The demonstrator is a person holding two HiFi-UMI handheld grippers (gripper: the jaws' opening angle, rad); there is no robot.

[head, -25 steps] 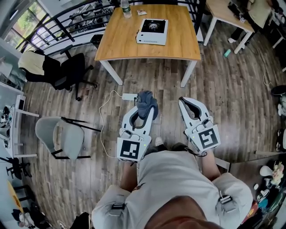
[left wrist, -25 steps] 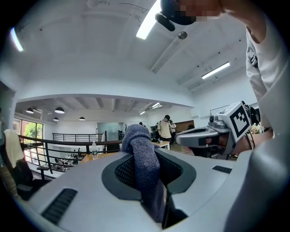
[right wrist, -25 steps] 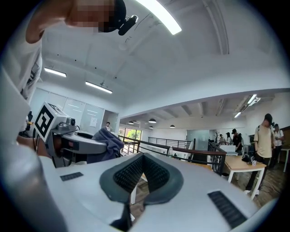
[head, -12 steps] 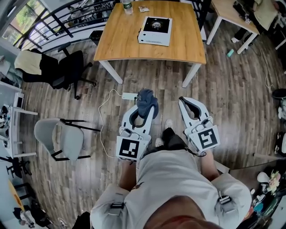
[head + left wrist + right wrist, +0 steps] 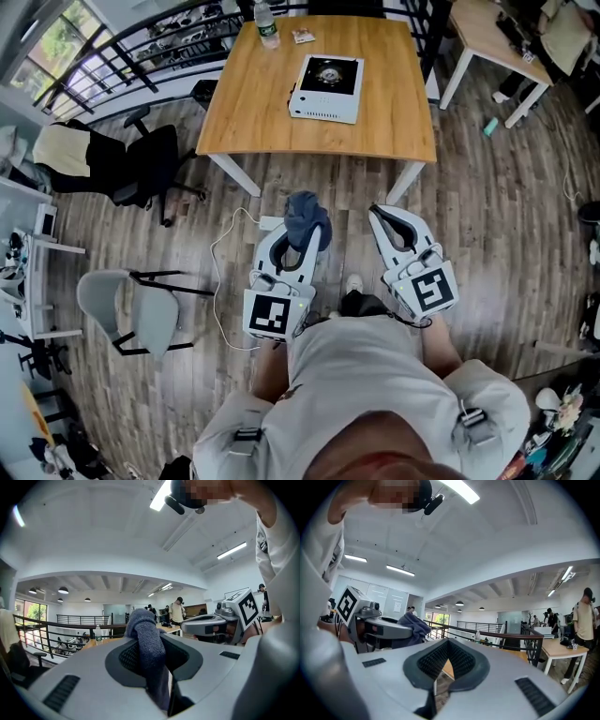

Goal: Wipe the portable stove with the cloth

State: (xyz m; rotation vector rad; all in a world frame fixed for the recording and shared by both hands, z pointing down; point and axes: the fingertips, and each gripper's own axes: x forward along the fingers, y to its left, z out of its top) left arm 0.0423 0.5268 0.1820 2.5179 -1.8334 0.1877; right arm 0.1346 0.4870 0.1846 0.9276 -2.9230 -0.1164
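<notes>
Left gripper (image 5: 300,246): jaws clamped on a blue-grey cloth (image 5: 306,216). The cloth is bunched and stands up past the jaw tips, with a tail hanging down between the pads.

Right gripper (image 5: 388,217): jaws brought together at the tips, nothing between them. It is held level with the left one, just beside it.

Both grippers are held out over the plank floor (image 5: 487,216), on the near side of the wooden table (image 5: 253,103) and short of its near edge. The person's white shirt is visible below them.

Portable stove (image 5: 326,75): white body, black top, round burner in the middle. It sits on the table's far half, right of centre and slightly skewed to the edges. It is well apart from the cloth and both grippers.

A clear bottle (image 5: 265,23) stands at the table's far left corner, with a small packet (image 5: 303,37) just beside it.

A white power strip (image 5: 270,223) and looping cable lie on the floor near the table's near left leg.

Left of the table is a black office chair (image 5: 141,159) with a pale garment over its back. A grey chair (image 5: 131,300) stands farther out.
</notes>
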